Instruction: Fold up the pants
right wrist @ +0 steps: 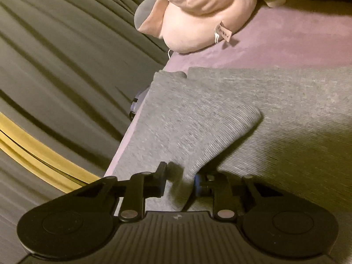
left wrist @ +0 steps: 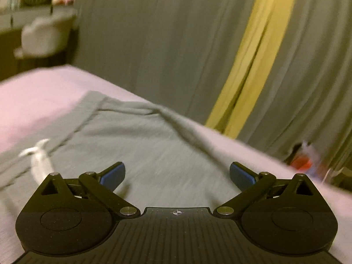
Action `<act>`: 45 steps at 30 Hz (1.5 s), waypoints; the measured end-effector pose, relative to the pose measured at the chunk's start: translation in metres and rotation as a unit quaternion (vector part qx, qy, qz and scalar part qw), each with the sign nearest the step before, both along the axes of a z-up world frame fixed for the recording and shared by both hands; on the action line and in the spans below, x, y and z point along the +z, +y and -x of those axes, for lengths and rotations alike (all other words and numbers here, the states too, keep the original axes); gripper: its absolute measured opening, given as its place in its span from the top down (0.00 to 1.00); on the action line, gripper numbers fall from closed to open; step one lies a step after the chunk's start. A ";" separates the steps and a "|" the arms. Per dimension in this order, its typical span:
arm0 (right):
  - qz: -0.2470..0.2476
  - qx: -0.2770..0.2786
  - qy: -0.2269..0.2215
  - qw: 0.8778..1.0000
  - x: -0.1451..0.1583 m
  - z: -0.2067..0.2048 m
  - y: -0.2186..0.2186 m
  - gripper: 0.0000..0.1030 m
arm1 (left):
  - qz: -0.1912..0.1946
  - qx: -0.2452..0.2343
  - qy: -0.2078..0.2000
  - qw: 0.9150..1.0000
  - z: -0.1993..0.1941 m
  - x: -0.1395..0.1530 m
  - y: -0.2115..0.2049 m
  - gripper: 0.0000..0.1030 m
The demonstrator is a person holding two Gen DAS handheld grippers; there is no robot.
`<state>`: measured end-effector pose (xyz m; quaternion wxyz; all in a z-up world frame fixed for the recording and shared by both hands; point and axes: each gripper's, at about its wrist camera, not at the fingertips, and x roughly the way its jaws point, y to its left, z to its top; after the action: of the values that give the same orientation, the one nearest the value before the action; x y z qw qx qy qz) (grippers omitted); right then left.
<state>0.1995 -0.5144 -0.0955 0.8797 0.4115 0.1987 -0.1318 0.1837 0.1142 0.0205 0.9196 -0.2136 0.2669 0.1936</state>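
- The left gripper [left wrist: 177, 173] is seen spread wide and released, its 2 blue pads [left wrist: 114, 173] well apart; nothing is held between them.
- Grey pants [left wrist: 140, 154] are spread beneath the left gripper on a pink bed sheet [left wrist: 33, 101]; whether the pads touch the cloth cannot be told.
- A white drawstring [left wrist: 40, 162] is seen at 9 o'clock of the left gripper, lying on the pants.
- The right gripper [right wrist: 179, 180] is seen partly closed, and a raised fold of the pants [right wrist: 198, 121] runs in between its fingers; its right pad [right wrist: 197, 183] is pressed against the cloth, while a gap remains at the left pad.
- The bed edge is seen at 10 o'clock of the right gripper, with grey curtains [right wrist: 55, 55] beyond it.
- A pink plush toy [right wrist: 202, 15] is seen at 12 o'clock, well apart from the pants, with bare sheet between.
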 end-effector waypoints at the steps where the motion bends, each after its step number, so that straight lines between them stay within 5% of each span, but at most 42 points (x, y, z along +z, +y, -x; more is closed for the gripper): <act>1: 0.001 0.001 -0.001 1.000 0.000 -0.001 -0.002 0.77 | 0.016 0.003 0.001 1.000 -0.016 0.002 0.008 0.00; 7: -0.005 0.004 -0.017 1.000 -0.004 0.000 -0.004 0.78 | 0.057 0.016 0.033 0.998 -0.103 -0.011 0.038 0.03; 13: 0.026 0.007 -0.027 0.999 -0.010 0.007 0.003 0.78 | 0.107 0.029 0.095 0.989 -0.141 -0.048 0.058 0.52; 16: 0.036 0.006 -0.033 0.999 -0.011 0.011 0.007 0.78 | 0.132 0.030 0.083 0.987 -0.146 -0.053 0.063 0.61; 17: 0.039 0.006 -0.036 0.999 -0.011 0.013 0.008 0.78 | 0.149 0.020 0.075 0.986 -0.147 -0.054 0.066 0.86; 18: 0.041 0.007 -0.039 0.998 -0.011 0.015 0.009 0.78 | 0.162 0.017 0.076 0.984 -0.148 -0.055 0.067 0.88; 25: 0.025 0.010 -0.025 0.999 -0.006 0.020 0.004 0.90 | 0.120 0.004 0.014 0.993 -0.103 -0.014 0.053 0.89; 29: -0.013 0.007 -0.029 0.999 0.022 0.035 0.000 0.94 | 0.106 -0.025 -0.033 0.993 -0.039 0.029 0.044 0.89; 33: 0.025 0.017 -0.064 0.998 0.068 0.077 0.000 0.95 | 0.106 -0.048 -0.067 0.991 0.044 0.046 0.031 0.89; 38: 0.055 0.003 -0.038 0.998 0.092 0.137 -0.023 0.95 | 0.148 -0.024 -0.024 0.988 0.133 0.006 0.016 0.89; 43: 0.066 0.014 0.076 0.995 0.070 0.146 -0.029 0.94 | 0.193 0.025 0.061 0.979 0.159 -0.046 0.029 0.87; 45: 0.105 0.013 0.098 0.990 0.068 0.146 -0.017 0.91 | 0.190 0.033 0.041 0.980 0.160 -0.040 0.034 0.72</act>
<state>0.0537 -0.5311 -0.0279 0.8957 0.2995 0.2750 -0.1798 0.0242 0.1486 -0.0193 0.8437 -0.3846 0.3291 0.1787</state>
